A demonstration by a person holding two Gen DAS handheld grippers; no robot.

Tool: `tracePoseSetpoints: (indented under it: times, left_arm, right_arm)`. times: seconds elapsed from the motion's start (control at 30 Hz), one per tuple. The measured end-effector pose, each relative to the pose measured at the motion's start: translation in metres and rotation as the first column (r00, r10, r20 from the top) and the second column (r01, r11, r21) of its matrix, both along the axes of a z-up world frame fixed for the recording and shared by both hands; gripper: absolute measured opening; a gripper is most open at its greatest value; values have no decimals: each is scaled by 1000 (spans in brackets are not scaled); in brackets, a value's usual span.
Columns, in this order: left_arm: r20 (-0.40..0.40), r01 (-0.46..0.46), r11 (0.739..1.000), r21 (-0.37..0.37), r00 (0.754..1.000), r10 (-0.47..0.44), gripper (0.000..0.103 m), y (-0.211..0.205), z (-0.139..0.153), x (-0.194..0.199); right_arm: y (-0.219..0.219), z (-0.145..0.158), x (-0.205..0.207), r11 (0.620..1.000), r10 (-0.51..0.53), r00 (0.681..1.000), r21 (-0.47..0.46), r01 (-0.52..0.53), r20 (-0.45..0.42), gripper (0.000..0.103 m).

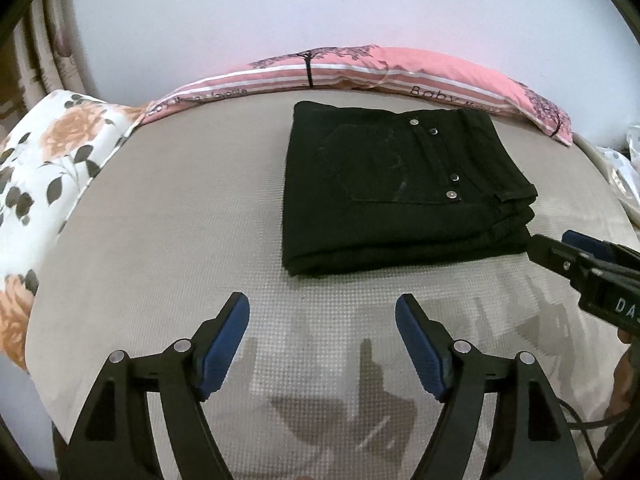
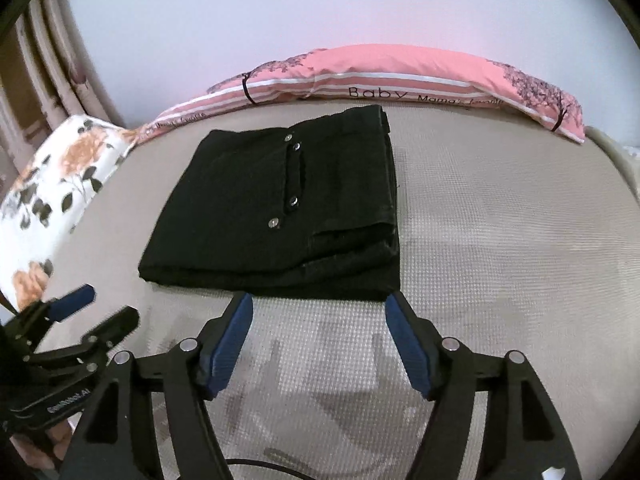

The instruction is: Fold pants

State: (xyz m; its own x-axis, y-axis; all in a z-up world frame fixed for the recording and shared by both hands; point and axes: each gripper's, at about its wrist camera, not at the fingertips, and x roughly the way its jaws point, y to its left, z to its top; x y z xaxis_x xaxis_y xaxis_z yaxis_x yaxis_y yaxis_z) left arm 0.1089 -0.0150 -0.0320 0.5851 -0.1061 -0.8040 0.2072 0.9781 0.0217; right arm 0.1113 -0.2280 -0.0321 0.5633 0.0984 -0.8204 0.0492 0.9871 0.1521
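Note:
The black pants [image 1: 400,188] lie folded into a compact rectangle on the beige bed, back pocket and metal rivets facing up; they also show in the right wrist view [image 2: 280,208]. My left gripper [image 1: 322,312] is open and empty, a short way in front of the pants' near edge. My right gripper [image 2: 319,312] is open and empty, its tips just at the near edge of the folded stack. The right gripper [image 1: 560,246] shows at the pants' right corner in the left wrist view. The left gripper [image 2: 100,306] shows at lower left in the right wrist view.
A pink striped pillow [image 1: 360,72] lies along the far edge of the bed [image 1: 160,240] against a white wall. A floral cushion [image 1: 48,168] sits at the left. The pillow [image 2: 400,76] and cushion [image 2: 60,184] also show in the right wrist view. Curtains hang at far left.

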Motion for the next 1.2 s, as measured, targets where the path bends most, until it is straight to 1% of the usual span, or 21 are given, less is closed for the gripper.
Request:
tracePoseSetpoints:
  times: [0.1, 0.2, 0.3, 0.67, 1.2]
  left_arm:
    - [4, -21, 1000, -7, 1000, 21, 77, 4, 1, -4]
    - [0, -36, 999, -4, 999, 36, 77, 7, 0, -6]
    - [-9, -45, 999, -3, 999, 45, 77, 8, -3, -6]
    - [-16, -67, 998, -16, 998, 67, 77, 13, -3, -7]
    - [-22, -68, 998, -5, 997, 68, 77, 13, -7, -7]
  right_arm:
    - [7, 1, -4, 1000, 8, 1000, -20, -9, -1, 69]
    - [12, 1, -7, 1000, 9, 1000, -18, -9, -8, 72]
    - [15, 0, -9, 1000, 6, 1000, -20, -6, -16, 72]
    - [21, -1, -10, 1000, -5, 999, -31, 4, -35, 73]
    - [29, -6, -13, 999, -2, 998, -41, 0, -58, 74]
